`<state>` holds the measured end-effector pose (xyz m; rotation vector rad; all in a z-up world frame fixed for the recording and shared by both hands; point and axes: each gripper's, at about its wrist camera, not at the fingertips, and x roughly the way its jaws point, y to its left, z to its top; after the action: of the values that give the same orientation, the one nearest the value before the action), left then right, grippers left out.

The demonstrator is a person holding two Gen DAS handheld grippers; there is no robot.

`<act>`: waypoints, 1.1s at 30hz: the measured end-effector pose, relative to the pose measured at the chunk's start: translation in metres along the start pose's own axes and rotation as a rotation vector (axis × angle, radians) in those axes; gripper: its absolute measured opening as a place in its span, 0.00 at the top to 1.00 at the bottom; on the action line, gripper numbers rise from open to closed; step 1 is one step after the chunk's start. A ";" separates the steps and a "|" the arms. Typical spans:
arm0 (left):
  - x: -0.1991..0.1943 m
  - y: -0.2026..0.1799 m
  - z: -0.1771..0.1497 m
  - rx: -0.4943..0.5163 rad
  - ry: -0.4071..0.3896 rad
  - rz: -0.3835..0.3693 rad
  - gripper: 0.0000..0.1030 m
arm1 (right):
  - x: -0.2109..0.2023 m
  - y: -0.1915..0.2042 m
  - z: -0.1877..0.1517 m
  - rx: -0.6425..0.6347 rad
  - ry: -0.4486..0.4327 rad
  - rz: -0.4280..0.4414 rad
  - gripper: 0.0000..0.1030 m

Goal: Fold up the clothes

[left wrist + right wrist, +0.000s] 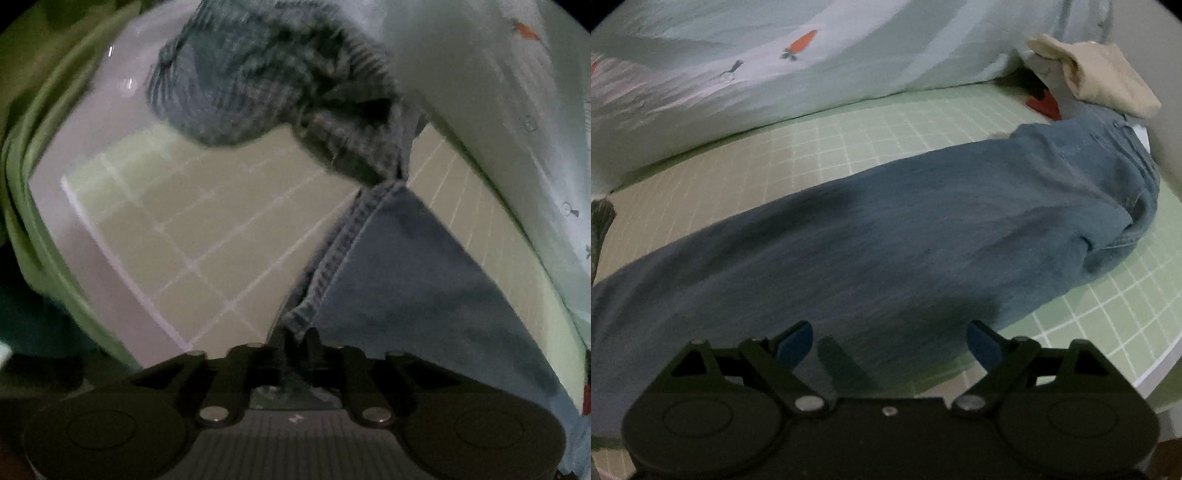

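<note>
No readable text, labels, brands or numbers anywhere.

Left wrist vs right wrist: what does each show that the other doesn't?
Left wrist only: the left gripper pinching the jeans' hem, and a checked cloth bunched beyond.
Right wrist only: the right gripper open above the jeans, their waistband, a beige cloth, a red clip.
Both: the jeans, the green grid mat, the carrot-print fabric.

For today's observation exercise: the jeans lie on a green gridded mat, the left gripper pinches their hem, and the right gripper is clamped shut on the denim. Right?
Not quite. The right gripper is open above the jeans, as the right wrist view shows. The rest stands.
</note>
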<state>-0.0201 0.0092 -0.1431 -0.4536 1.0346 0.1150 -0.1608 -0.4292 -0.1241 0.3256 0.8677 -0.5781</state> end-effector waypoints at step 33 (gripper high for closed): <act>0.068 -0.031 0.087 0.124 -0.025 0.072 0.88 | 0.002 -0.003 0.007 -0.010 0.013 -0.082 0.11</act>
<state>0.0943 0.0096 -0.1542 -0.3016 1.0271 0.1192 -0.1566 -0.4358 -0.1217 0.2857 0.8999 -0.6482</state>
